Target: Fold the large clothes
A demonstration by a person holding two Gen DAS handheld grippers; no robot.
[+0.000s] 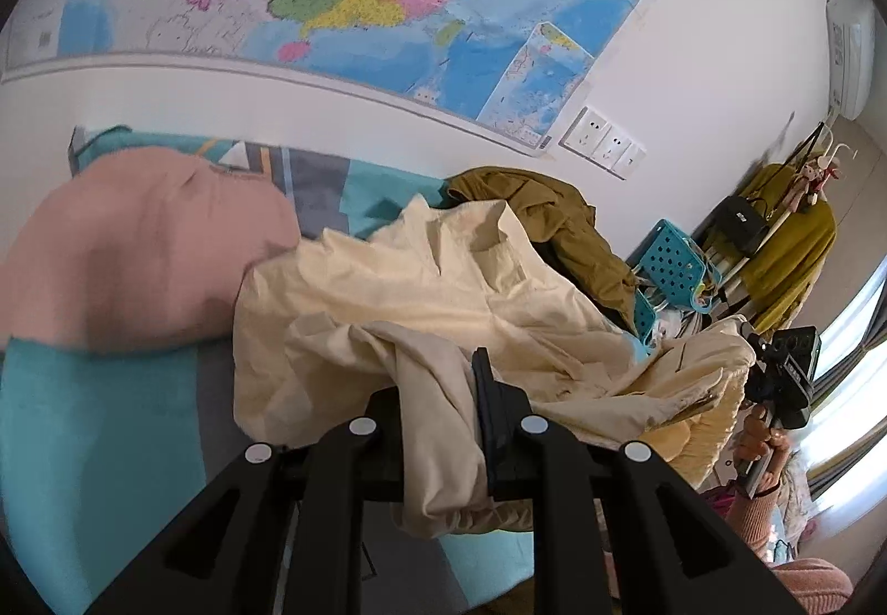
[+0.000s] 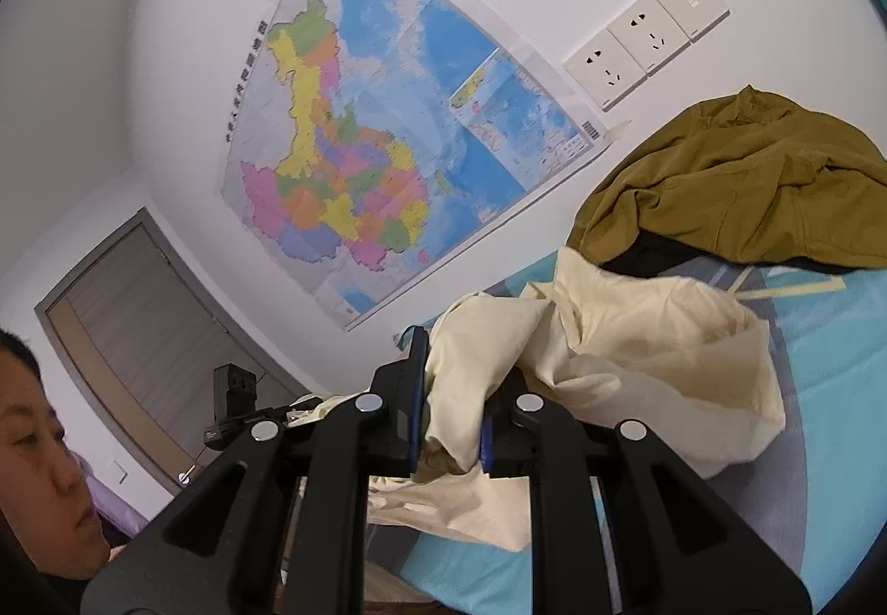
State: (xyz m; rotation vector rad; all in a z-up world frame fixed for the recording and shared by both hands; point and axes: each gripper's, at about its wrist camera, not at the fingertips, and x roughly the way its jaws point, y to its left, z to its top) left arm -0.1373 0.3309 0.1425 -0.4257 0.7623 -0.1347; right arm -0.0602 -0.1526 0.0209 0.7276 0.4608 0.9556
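You are pinching a fold of the cream garment in your left gripper; beyond the garment an olive jacket is lying, and a pink garment is resting left of it.

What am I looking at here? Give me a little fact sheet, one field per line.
Setting: bed with a teal and grey cover, against a white wall
On the wall: coloured map, socket plates
Being handled: cream garment, crumpled, partly lifted off the bed
Left gripper: jaws shut on a bunched fold of the cream garment
Right gripper: jaws shut on another part of the same garment
Waiting nearby: olive-brown garment heaped by the wall, pink garment on the bed
Folding: not yet done
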